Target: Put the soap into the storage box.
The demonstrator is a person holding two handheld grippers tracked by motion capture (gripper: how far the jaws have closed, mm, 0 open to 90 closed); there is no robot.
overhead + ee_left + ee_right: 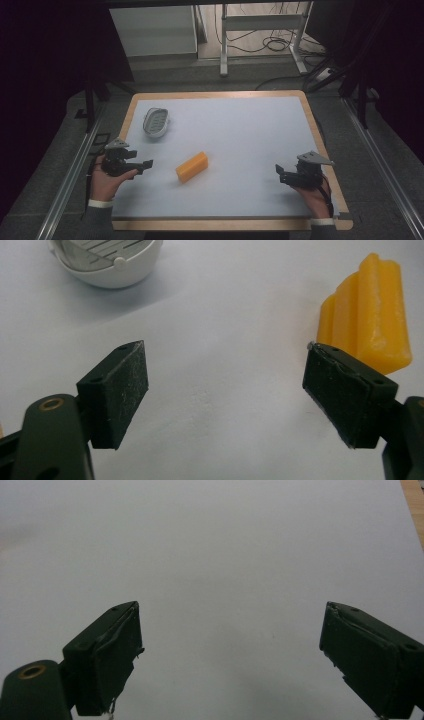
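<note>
Left gripper (145,164) near the table's left edge, jaws spread wide and empty; seen along them in the left gripper view (225,390), bare mat between the pads. Yellow block (192,166) just ahead and off to the jaws' right side, apart from them, its near end peeking past the right pad (367,320). Long axis slanted, running from near-left to far-right across the table, so roughly crosswise to a straight approach from the left tongs. White slatted dish (156,121) farther ahead and to the left of those jaws, well apart from the block. Right gripper (280,172) also gaping and empty (230,655), well apart from the block, close to the wooden table rim (320,145). Left tongs clearly nearer. Likely a small swing rightward and forward to straddle the block across its narrow sides. Plenty of open mat around the block; nothing crowding either flank.
</note>
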